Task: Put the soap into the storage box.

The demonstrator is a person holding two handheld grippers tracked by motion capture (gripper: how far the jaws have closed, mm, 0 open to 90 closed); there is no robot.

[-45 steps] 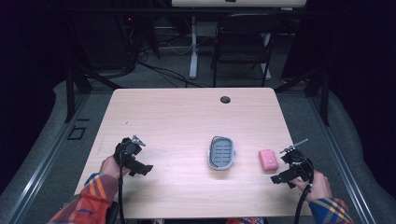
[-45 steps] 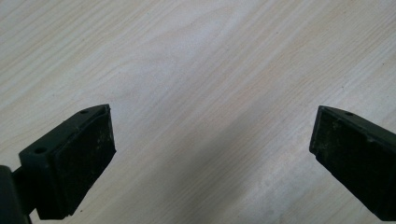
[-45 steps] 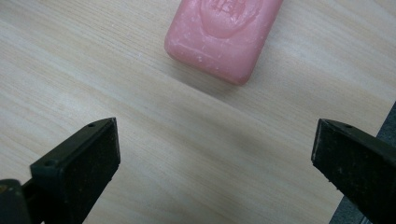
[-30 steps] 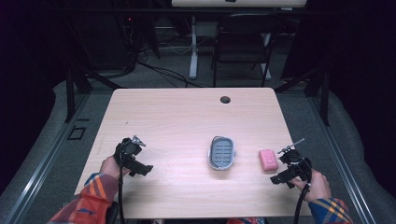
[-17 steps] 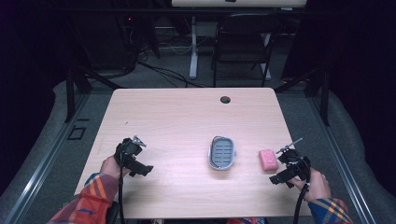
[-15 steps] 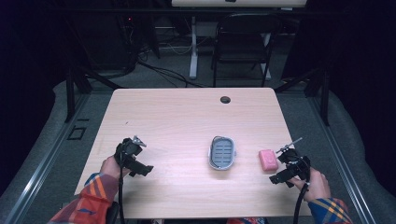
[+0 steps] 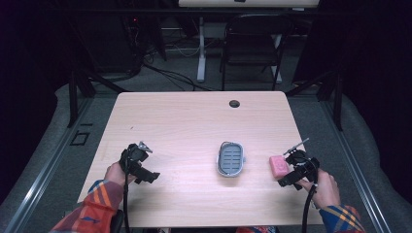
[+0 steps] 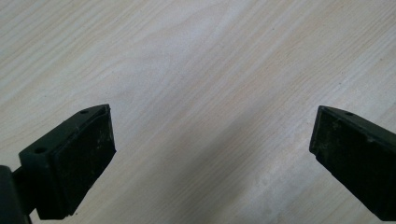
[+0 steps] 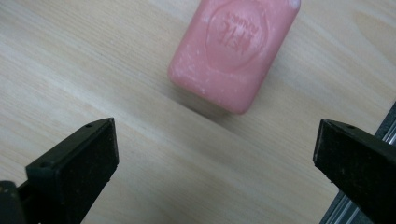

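My right gripper (image 9: 215, 140) is wide open and holds nothing; the pink rectangular soap bar (image 9: 233, 51) lies on the pale wooden bench (image 7: 184, 126), just right of the grey oval soap dish (image 7: 230, 158). I judge nothing is done yet. My left gripper (image 8: 210, 135), far left of the dish, is also open and empty.

Bare wooden table (image 7: 184, 126) stretches wide ahead of both hands. Only a grey soap dish (image 7: 230, 158) at centre and a pink soap bar (image 7: 277, 165) near the right edge interrupt it.
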